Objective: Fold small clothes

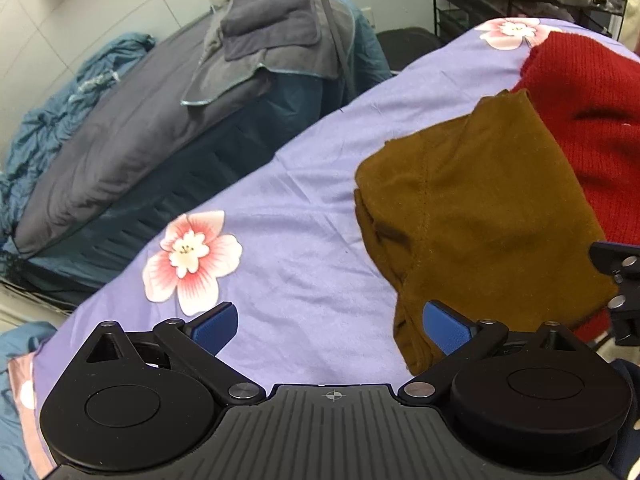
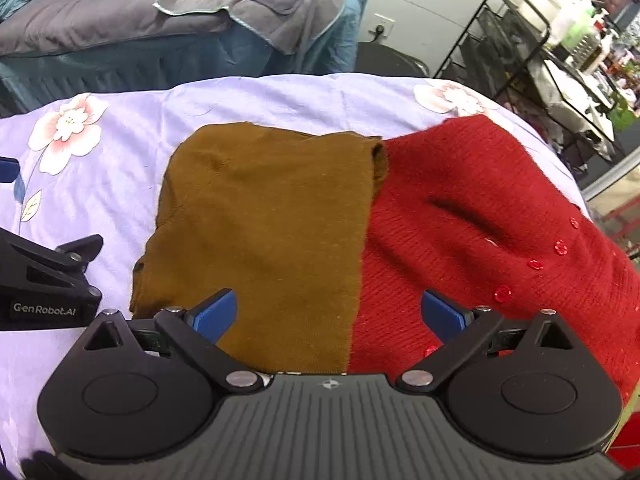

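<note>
While both grippers hang above a lilac, flower-printed bedsheet [image 2: 120, 128], a folded brown garment [image 2: 264, 216] lies flat at the middle of the spread, its long axis running from the near edge of the bed toward the far edge in the right wrist view. At far left of that view part of the left gripper [image 1: 330, 326] shows over bare sheet; in its own camera its blue fingertips [image 1: 218, 326] stand wide apart with nothing between them, the right-hand one over the brown garment's near corner. The brown garment's left side is a thick folded edge, its far edge a straight hem. Its right edge overlaps a red knitted cardigan [image 2: 500, 216], which lies rumpled, with a row of red buttons [image 2: 534, 265] toward its right side. The right gripper [image 2: 328, 314] hovers over the seam where the two garments meet, jaws spread fully and empty, one fingertip over brown cloth and the other over red.

Open sheet lies to the left of the brown garment; the cardigan reaches the bed's right edge. Beyond the far edge stands a second bed with grey bedding [image 1: 120, 136] and stacked grey towels [image 1: 268, 16], and at right a black wire rack [image 2: 500, 32] with bottles on a cluttered shelf behind it.
</note>
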`<state>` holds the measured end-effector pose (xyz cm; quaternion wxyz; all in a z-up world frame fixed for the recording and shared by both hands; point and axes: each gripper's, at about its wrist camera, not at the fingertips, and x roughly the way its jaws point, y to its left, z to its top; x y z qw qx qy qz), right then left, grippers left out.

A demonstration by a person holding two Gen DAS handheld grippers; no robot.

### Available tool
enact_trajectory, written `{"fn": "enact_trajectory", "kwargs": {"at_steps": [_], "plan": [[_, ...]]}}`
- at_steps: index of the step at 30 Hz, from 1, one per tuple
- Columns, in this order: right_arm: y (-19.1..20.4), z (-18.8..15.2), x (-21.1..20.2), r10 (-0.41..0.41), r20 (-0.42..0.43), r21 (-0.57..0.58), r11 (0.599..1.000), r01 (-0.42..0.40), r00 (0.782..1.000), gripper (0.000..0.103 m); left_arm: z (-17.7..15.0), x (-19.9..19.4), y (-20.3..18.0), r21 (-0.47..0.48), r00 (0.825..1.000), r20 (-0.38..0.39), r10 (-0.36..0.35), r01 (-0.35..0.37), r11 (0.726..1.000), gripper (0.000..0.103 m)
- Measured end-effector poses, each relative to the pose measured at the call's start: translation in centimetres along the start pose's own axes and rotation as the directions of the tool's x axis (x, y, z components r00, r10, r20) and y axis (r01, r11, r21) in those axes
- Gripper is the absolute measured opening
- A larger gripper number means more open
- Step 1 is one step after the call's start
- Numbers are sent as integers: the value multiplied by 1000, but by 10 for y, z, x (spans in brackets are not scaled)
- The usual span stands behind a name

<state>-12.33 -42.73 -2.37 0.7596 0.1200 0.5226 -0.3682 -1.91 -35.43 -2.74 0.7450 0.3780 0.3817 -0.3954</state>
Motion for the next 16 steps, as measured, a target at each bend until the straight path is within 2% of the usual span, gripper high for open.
{"fn": "enact_trajectory", "kwargs": {"at_steps": [5,10,14,16], "plan": [[0,-1,0,-2,-5,0,1000,2,1000,99,0,8,-2,-15,999,-44,-19,19,1000,103],[0,-3,-1,9,10,12,1000,-9,1000,99,-1,10,-4,-20,998,-53,-25,24,1000,103],[2,-1,1,17,-4,6,1000,-17,1000,99,-4,4,-6,-20,1000,1,-14,14,1000,103],[3,-1,2,19,-8,2,1000,-19,1000,99,-4,2,-6,-17,1000,2,-4,4,1000,103]]}}
